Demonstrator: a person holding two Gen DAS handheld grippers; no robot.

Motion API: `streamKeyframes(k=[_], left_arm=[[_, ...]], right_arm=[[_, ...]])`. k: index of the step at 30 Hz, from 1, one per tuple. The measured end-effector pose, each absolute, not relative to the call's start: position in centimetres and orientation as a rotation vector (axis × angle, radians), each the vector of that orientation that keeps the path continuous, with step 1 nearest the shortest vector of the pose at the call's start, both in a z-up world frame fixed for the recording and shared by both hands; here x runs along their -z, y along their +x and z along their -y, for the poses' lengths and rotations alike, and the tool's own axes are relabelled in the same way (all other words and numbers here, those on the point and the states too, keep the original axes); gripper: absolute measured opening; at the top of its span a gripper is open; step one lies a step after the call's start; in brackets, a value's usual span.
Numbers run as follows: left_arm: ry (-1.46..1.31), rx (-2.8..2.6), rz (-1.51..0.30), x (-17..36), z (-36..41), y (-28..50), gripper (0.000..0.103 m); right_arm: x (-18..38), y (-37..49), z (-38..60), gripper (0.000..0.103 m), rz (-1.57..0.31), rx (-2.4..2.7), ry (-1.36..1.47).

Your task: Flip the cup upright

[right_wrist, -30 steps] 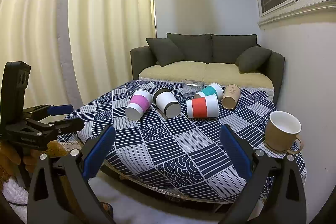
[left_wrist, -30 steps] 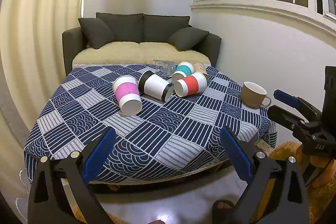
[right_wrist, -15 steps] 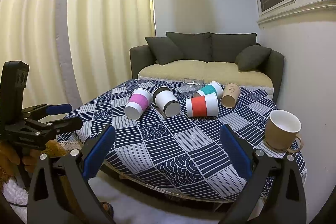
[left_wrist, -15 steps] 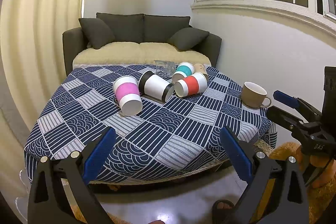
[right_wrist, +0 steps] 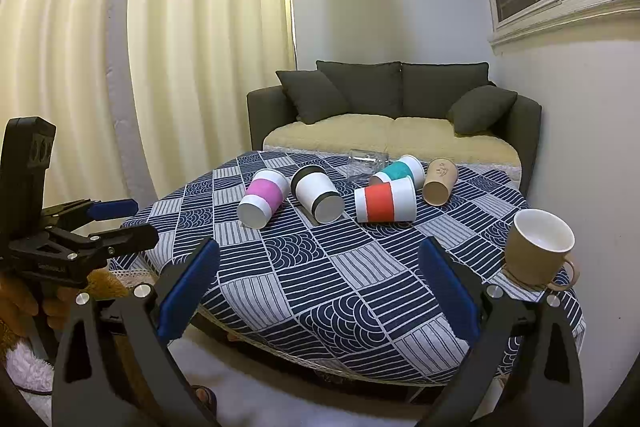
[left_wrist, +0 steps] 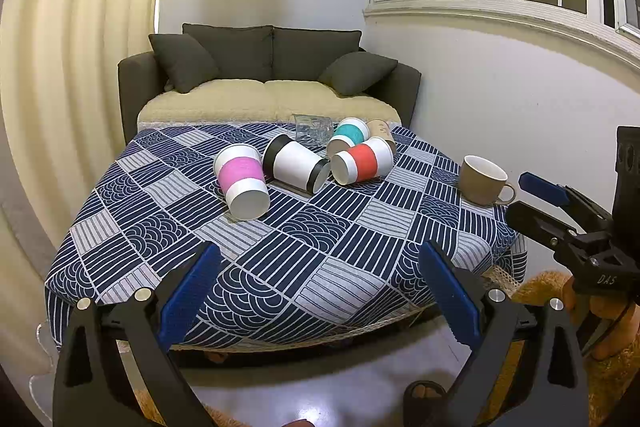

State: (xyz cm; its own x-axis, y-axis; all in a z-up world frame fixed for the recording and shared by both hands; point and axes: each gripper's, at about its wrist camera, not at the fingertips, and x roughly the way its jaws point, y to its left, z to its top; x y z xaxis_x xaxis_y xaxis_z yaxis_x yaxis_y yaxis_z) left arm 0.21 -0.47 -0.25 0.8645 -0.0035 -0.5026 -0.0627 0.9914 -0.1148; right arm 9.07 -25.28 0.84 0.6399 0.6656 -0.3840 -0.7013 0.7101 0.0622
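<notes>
Several cups lie on their sides on a blue patterned tablecloth [left_wrist: 280, 247]: a pink-banded cup [left_wrist: 242, 181], a black-banded cup [left_wrist: 296, 163], a red-banded cup [left_wrist: 362, 161], a teal-banded cup [left_wrist: 348, 135], a brown paper cup [right_wrist: 440, 181] and a clear glass [left_wrist: 312, 127]. A tan mug [left_wrist: 482, 181] stands upright at the right edge. My left gripper [left_wrist: 320, 291] is open and empty, before the table's near edge. My right gripper [right_wrist: 318, 287] is open and empty, also off the near edge. Each shows in the other's view, the right gripper [left_wrist: 560, 211] and the left gripper [right_wrist: 100, 223].
A dark sofa [left_wrist: 268, 83] with cushions stands behind the table. A wall with a window [left_wrist: 500, 7] is on the right and curtains [right_wrist: 120, 67] on the left. The floor [left_wrist: 320, 379] lies below the table's front edge.
Both views have barely shifted; the cups and the mug lie as before and both grippers stay open.
</notes>
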Motion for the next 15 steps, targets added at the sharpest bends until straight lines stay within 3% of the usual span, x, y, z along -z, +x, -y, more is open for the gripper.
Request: streamKeyframes(k=[15], left_arm=[[-0.190, -0.014, -0.560, 0.7, -0.6, 1.1, 0.097]], right_arm=[[0.0, 11.1, 24.4, 0.098, -0.506, -0.785, -0.084]])
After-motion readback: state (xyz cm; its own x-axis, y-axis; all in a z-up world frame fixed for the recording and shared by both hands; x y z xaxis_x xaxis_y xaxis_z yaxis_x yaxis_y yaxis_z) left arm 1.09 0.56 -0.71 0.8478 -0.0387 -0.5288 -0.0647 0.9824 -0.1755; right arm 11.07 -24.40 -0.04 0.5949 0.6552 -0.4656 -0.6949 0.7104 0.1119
